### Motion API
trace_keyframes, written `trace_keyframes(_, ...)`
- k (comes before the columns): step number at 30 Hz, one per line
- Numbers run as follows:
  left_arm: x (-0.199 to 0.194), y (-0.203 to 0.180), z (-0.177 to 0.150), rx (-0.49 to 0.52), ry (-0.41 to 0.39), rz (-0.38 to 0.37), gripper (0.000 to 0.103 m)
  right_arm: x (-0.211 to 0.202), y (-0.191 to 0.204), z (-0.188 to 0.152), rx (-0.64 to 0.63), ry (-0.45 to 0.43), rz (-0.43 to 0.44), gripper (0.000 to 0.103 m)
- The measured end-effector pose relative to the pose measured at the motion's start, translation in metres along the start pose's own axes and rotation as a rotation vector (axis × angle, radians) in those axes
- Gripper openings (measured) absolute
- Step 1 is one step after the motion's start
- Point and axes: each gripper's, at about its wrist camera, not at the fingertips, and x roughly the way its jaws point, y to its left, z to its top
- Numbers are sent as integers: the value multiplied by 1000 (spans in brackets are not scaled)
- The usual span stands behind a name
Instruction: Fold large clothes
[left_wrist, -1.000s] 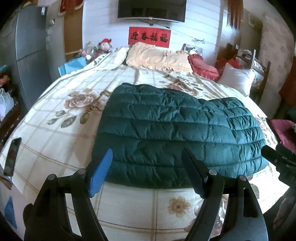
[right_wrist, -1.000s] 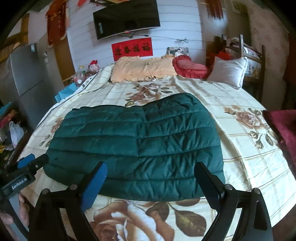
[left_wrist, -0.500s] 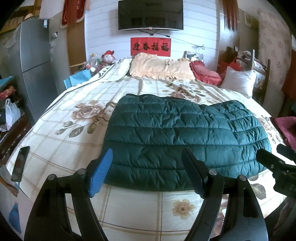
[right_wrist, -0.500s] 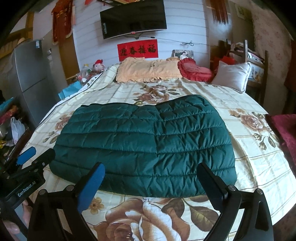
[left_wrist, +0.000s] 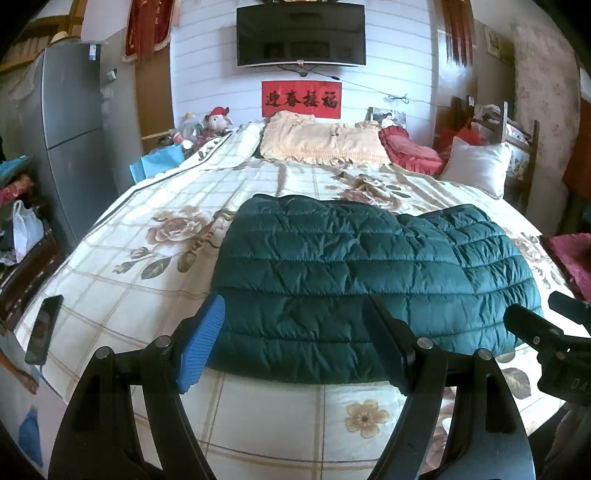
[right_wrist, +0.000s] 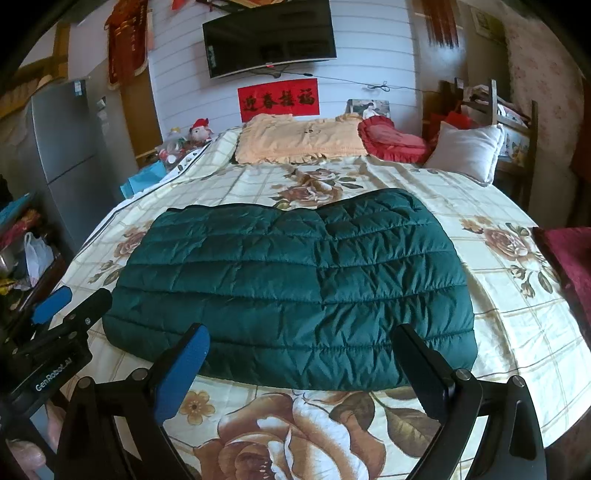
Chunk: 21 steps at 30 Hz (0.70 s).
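A dark green quilted jacket (left_wrist: 362, 273) (right_wrist: 295, 284) lies folded flat in the middle of a bed with a cream, rose-printed cover (left_wrist: 147, 266) (right_wrist: 517, 332). My left gripper (left_wrist: 293, 339) hovers open just short of the jacket's near left hem, nothing between its fingers. My right gripper (right_wrist: 301, 365) is open too, above the near hem more to the right, and holds nothing. Each view catches the other gripper at its edge: the right gripper (left_wrist: 546, 332) and the left gripper (right_wrist: 66, 317). Neither gripper touches the fabric.
A dark phone (left_wrist: 44, 328) lies on the bed's left edge. Pillows (left_wrist: 321, 138) and a red cushion (left_wrist: 410, 147) lie at the head, under a wall television (left_wrist: 301, 35). A grey fridge (left_wrist: 70, 136) stands left; a chair (right_wrist: 495, 110) and dark red cloth (right_wrist: 569, 258) are right.
Both grippers have drawn back a little from the jacket's near hem, and the left view has tipped upward. The jacket has not moved. Both pairs of jaws stay equally wide.
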Motion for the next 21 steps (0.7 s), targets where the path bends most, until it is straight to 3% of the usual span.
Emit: trace_keyframes(21,4,-4,-2,8,21,-17,78,3,1,-2,2,16,6,98)
